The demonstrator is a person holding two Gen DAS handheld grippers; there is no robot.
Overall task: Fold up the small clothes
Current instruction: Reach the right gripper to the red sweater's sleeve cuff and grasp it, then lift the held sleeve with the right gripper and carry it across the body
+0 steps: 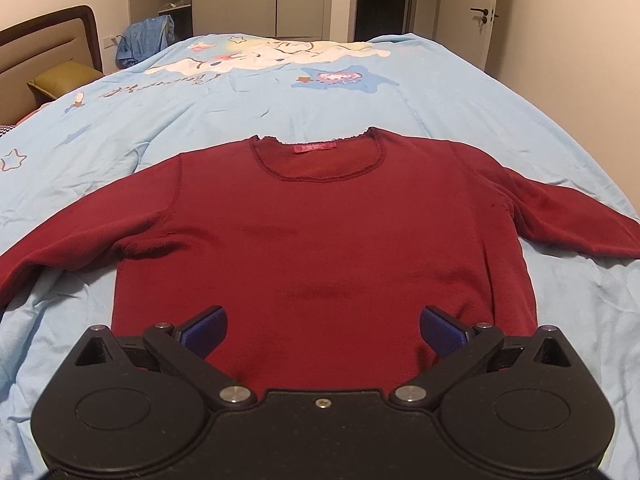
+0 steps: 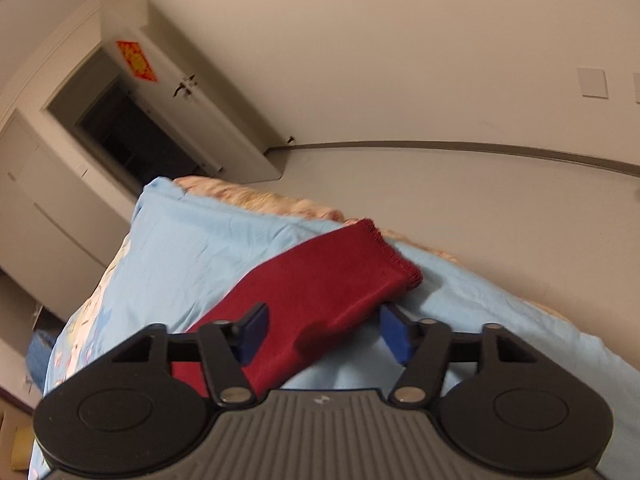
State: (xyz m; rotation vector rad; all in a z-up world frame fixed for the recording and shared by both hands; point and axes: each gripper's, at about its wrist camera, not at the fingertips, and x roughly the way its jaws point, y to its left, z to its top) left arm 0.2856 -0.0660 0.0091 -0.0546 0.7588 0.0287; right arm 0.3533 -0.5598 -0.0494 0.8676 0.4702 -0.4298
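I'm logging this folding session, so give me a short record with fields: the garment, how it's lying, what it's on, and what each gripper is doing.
garment: dark red long-sleeved top
lay: spread flat, front up, both sleeves out to the sides, neckline away from the left camera
surface: light blue cartoon-print bedspread
left gripper: open, at the hem, holding nothing
right gripper: open, straddling a sleeve near its cuff, not closed on it
folding: not yet begun
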